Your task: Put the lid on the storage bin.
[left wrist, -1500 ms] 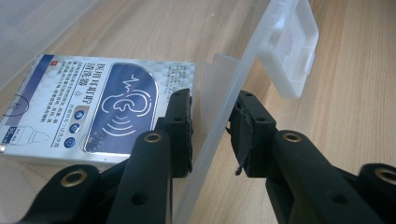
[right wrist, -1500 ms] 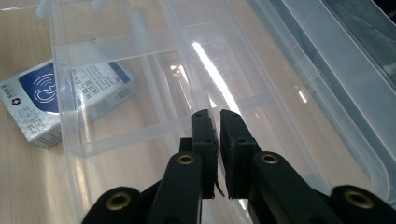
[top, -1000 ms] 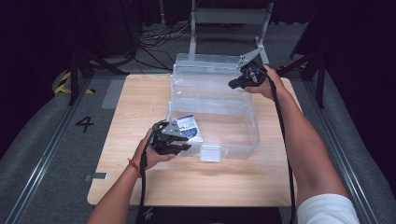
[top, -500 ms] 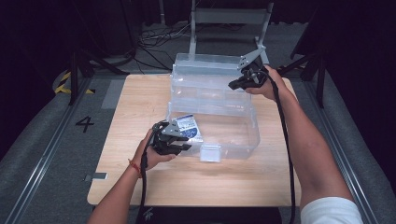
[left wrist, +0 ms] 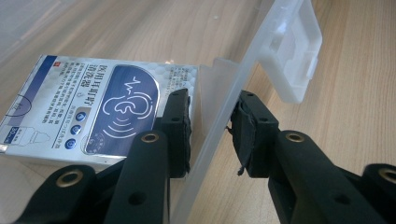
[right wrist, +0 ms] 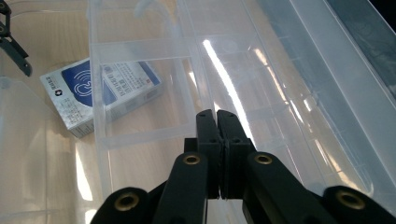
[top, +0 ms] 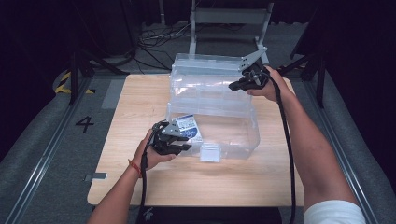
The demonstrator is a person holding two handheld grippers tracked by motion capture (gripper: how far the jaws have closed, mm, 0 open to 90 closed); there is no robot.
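- Leftmost, the left hand-held gripper (top: pixel 173 141) is seen at the near left corner of the clear box (top: pixel 233 140) on the tabletop (top: pixel 140 98).
- Its jaws are set astride the box's front wall (left wrist: pixel 219 116), one pad inside and one outside; a narrow gap is left on each side, so the wall is not pinched.
- A latch tab (left wrist: pixel 292 51) is seen on that wall, just beyond the jaws.
- Just inside the wall, a small blue-and-silver carton (left wrist: pixel 93 112) is lying flat on the box floor, close beside the inner pad (left wrist: pixel 180 126).
- Farther right, a clear tray (right wrist: pixel 154 93) is tilted above the carton, within the box.
- At the far right, the right hand-held gripper (top: pixel 243 85) is held at the box's back right corner, by the raised lid (top: pixel 205 63); its jaws are pressed together, and whether a thin edge is clamped between them cannot be told.
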